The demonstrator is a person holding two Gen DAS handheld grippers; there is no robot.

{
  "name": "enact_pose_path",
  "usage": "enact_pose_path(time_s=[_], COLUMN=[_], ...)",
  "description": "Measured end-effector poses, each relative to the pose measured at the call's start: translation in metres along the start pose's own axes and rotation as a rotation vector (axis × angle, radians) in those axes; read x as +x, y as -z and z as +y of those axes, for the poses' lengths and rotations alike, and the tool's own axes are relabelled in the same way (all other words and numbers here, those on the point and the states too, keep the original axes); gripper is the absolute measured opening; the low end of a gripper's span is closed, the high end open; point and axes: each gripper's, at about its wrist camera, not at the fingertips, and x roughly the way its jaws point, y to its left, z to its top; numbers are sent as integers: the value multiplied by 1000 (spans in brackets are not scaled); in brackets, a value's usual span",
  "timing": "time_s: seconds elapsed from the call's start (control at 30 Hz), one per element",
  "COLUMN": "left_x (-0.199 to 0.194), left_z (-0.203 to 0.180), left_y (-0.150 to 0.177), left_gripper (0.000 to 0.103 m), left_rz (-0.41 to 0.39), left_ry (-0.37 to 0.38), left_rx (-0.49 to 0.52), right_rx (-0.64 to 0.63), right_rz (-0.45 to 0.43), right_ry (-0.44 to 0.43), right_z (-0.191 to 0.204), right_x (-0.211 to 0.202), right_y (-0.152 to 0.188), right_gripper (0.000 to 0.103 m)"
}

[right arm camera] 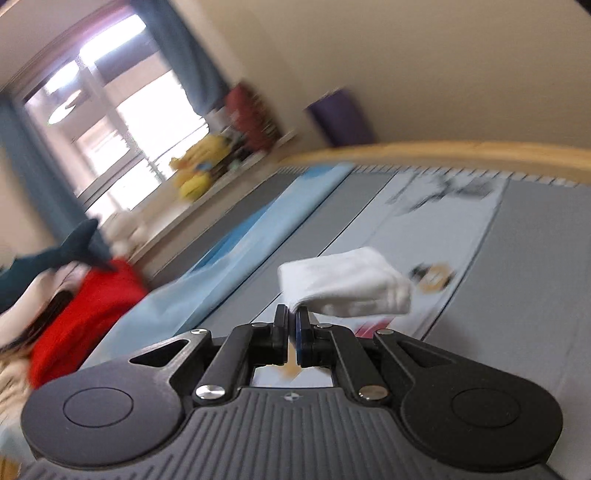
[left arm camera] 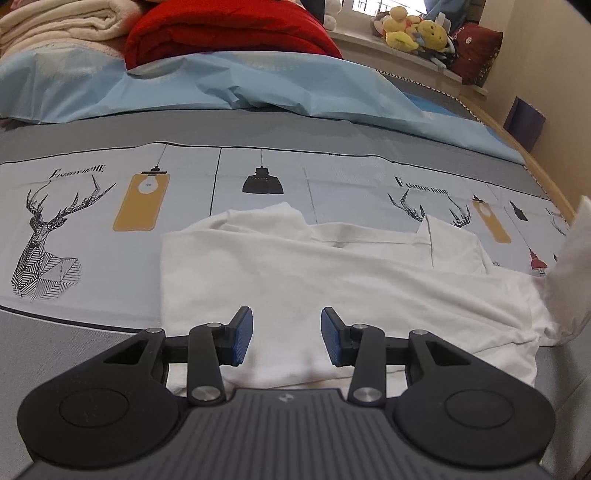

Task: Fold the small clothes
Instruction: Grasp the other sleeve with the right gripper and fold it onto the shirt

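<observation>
A small white garment [left arm camera: 332, 266] lies spread on the printed bedsheet [left arm camera: 110, 206], its left side folded in. My left gripper [left arm camera: 287, 332] hovers over its near edge, jaws open, nothing between the blue pads. At the right edge of the left wrist view one end of the garment [left arm camera: 572, 258] rises off the bed. In the right wrist view my right gripper [right arm camera: 292, 317] is shut on a bunched end of the white garment [right arm camera: 347, 284], held up above the bed. That view is blurred.
A red folded blanket [left arm camera: 229, 33] and cream towels [left arm camera: 59, 26] sit at the far side behind a light blue sheet [left arm camera: 240, 88]. Plush toys [left arm camera: 413, 29] line the window sill. The bed's wooden edge [right arm camera: 443, 151] runs along the right; a purple bag [left arm camera: 524, 118] stands by the wall.
</observation>
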Motion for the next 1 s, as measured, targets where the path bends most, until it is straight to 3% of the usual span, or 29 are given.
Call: enact_pose_path(time_s=[0.2,0.33,1.0], left_x=[0,4,12], left_z=[2,2,23], left_y=[1,1,-6], left_gripper=[46,46,46], left_rz=[7,14,27], left_ry=[6,-5,-24], left_rx=[-1,1,-66], right_rx=[-47,-89,-319], right_rz=[154,203,179], right_ry=[-19,-36,-95], right_z=[33,53,111], right_x=[26,41,45], right_y=[59,82,120], right_gripper=[3,3,3])
